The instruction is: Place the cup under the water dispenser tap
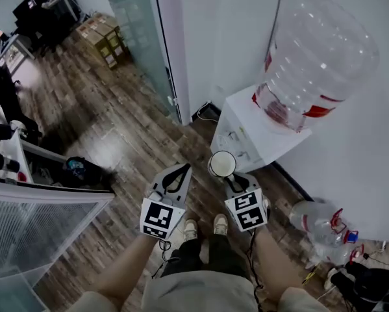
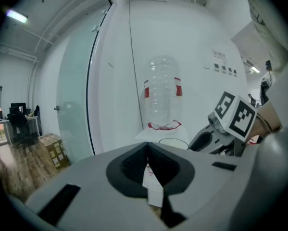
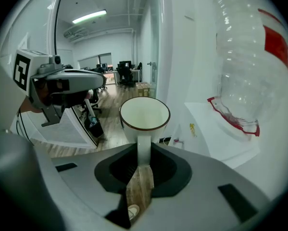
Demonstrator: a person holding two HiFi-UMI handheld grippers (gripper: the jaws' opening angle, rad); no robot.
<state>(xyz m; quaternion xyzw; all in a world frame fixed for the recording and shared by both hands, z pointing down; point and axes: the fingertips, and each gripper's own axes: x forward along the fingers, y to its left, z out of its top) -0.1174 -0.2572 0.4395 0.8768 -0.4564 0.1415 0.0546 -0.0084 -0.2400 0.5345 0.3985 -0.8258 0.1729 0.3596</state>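
Nearest, the left gripper [image 2: 146, 152] has its grey jaws pinched together on nothing, as far as the narrow slit shows. Just beside it, the right gripper [image 3: 143, 150] clamps the handle of a white round cup with a dark rim [image 3: 144, 113]. The cup is held in the air near the white box-shaped water dispenser [image 1: 243, 125], which carries a clear upturned plastic bottle [image 1: 317, 51].

I see a white cup [image 3: 144, 114] with a dark rim, a clear water bottle [image 1: 321, 51] banded red, brown floorboards [image 1: 110, 129].
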